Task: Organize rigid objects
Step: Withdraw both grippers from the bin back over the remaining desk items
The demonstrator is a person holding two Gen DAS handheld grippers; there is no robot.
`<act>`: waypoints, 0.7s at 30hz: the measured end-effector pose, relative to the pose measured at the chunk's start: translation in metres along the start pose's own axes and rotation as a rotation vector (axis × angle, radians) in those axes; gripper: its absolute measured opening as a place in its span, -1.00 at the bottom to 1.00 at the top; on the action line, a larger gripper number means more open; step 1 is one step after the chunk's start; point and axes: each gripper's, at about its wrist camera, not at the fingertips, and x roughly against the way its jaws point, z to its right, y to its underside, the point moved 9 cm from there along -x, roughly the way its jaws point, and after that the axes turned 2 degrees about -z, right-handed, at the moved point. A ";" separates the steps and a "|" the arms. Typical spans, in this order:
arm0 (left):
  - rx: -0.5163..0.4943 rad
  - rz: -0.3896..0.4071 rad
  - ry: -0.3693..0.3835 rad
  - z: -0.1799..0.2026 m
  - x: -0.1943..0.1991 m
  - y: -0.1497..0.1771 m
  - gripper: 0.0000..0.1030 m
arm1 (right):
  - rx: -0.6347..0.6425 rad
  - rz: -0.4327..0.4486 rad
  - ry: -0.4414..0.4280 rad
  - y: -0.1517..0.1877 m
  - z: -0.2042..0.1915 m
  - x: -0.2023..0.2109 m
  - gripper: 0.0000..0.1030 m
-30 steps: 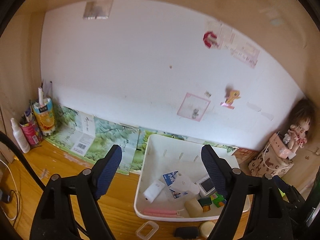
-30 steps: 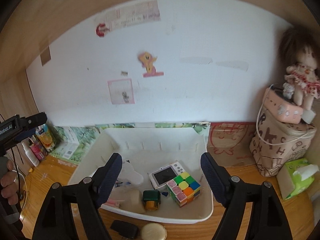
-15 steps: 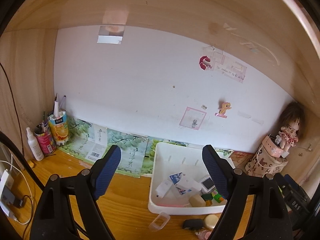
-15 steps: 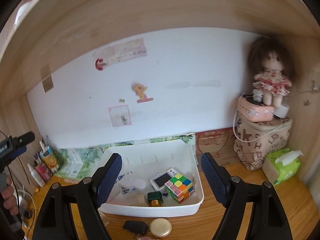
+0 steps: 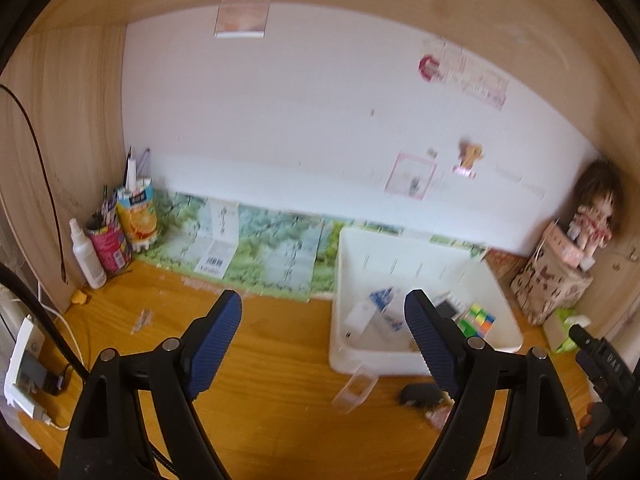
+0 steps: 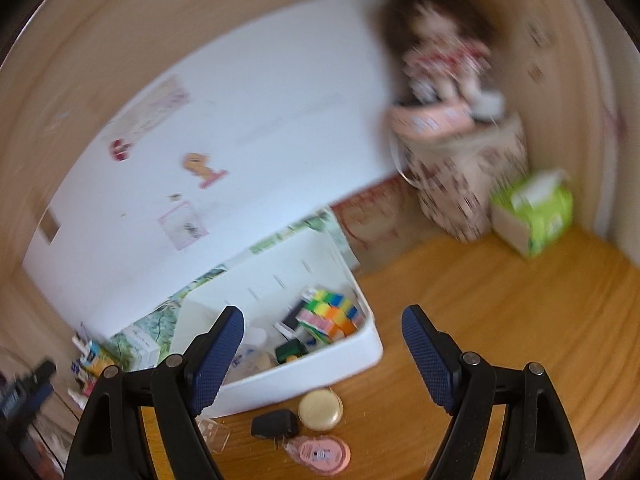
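A white bin [image 5: 416, 364] [image 6: 304, 376] stands on the wooden desk and holds a colour cube [image 5: 478, 318] [image 6: 330, 314], a small screen device [image 5: 448, 306], a white bottle [image 5: 360, 316] and a green item [image 6: 291, 351]. In front of it lie a clear plastic box [image 5: 354, 390] [image 6: 212, 432], a black object [image 5: 420, 395] [image 6: 274, 424], a round gold tin [image 6: 320, 410] and a pink round item [image 6: 320, 454]. My left gripper [image 5: 324, 336] is open and empty, above the desk left of the bin. My right gripper [image 6: 322, 348] is open and empty, above the bin's front right corner.
Pen cups and a spray bottle [image 5: 86, 254] stand at the back left; a power strip [image 5: 24, 368] is at the left edge. A patterned bag [image 6: 460, 188] with a doll [image 6: 444, 52] and a green tissue box [image 6: 532, 212] stand at the back right.
Both grippers have pulled back from the bin and stayed open. The right view has swung right and tilted, now blurred. The left view has tipped down toward the desk.
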 end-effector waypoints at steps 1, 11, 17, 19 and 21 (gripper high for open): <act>-0.004 -0.019 -0.003 -0.002 -0.004 0.006 0.67 | -0.020 -0.010 0.014 0.003 0.006 -0.002 0.59; -0.095 -0.200 -0.036 -0.003 -0.039 0.050 0.67 | -0.145 -0.116 0.101 0.042 0.033 -0.025 0.59; -0.117 -0.307 -0.018 0.001 -0.063 0.069 0.67 | -0.224 -0.205 0.140 0.068 0.036 -0.038 0.59; -0.130 -0.343 -0.007 0.004 -0.071 0.075 0.67 | -0.248 -0.247 0.144 0.079 0.034 -0.043 0.59; -0.146 -0.370 0.003 0.007 -0.076 0.080 0.67 | -0.257 -0.277 0.150 0.088 0.032 -0.047 0.59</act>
